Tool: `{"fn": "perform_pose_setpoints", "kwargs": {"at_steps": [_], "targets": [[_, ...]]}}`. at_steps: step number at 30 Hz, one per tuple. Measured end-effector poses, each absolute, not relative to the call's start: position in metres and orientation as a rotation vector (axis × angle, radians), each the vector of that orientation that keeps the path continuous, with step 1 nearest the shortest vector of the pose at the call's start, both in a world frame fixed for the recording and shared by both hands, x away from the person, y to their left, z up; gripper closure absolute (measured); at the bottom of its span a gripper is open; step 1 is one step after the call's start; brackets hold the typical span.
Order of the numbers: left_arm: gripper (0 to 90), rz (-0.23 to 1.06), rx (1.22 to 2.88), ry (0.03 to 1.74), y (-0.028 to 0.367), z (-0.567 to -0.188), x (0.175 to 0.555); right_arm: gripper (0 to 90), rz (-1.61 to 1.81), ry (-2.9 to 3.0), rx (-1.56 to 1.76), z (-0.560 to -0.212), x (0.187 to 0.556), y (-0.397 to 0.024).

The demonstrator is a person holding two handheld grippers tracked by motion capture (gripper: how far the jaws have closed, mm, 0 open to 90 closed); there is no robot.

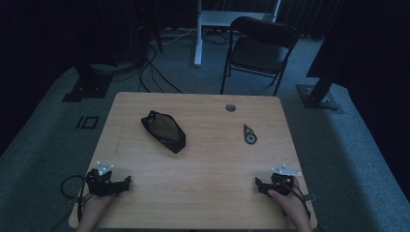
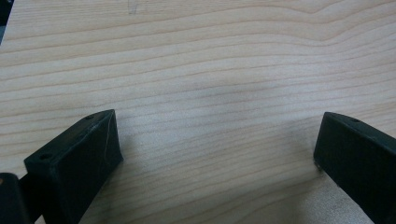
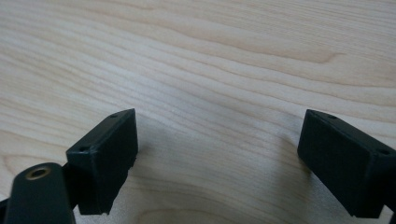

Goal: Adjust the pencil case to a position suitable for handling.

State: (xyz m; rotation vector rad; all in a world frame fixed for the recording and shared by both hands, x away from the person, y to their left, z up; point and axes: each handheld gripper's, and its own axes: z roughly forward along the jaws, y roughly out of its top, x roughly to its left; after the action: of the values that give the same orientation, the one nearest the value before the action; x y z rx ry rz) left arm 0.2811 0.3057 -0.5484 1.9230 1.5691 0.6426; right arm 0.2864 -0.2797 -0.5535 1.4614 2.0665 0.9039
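The left gripper [image 1: 126,182] is held low at the near left corner of the table [image 1: 203,164], its jaws spread wide with nothing between them; in the left gripper view [image 2: 217,144] only bare wood grain is seen in the gap. The right gripper [image 1: 257,186] is held at the near right corner, likewise wide apart and holding nothing, as is shown in the right gripper view [image 3: 219,144]. Each gripper is gripped by one hand, the left hand [image 1: 96,205] and the right hand [image 1: 285,200], both entering from the near edge.

Two loose things are counted on the table. One black pouch [image 1: 163,131], soft and oblong with a mesh-like face, is laid left of centre, well apart from the left gripper and farther up the table from it. One small dark object [image 1: 249,135], with a round end and a narrower tip, is laid right of centre, well apart from the right gripper; its kind cannot be told. A round grommet hole [image 1: 230,107] is set near the far edge.

The tabletop is of pale wood with wavy grain lines and rounded corners. The jaws are black, blocky and matte. One dark folding chair [image 1: 261,46] is placed beyond the table on grey carpet [image 1: 43,130].
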Motion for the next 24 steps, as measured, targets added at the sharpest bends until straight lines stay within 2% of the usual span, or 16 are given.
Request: {"fn": "perform_pose_setpoints", "kwargs": {"at_steps": [24], "targets": [[0.7, 0.637, 1.935, 1.552, 0.306, -0.548, 0.280, 14.4, 0.902, 2.071, 1.425, -0.544, 0.287, -0.261]]}}
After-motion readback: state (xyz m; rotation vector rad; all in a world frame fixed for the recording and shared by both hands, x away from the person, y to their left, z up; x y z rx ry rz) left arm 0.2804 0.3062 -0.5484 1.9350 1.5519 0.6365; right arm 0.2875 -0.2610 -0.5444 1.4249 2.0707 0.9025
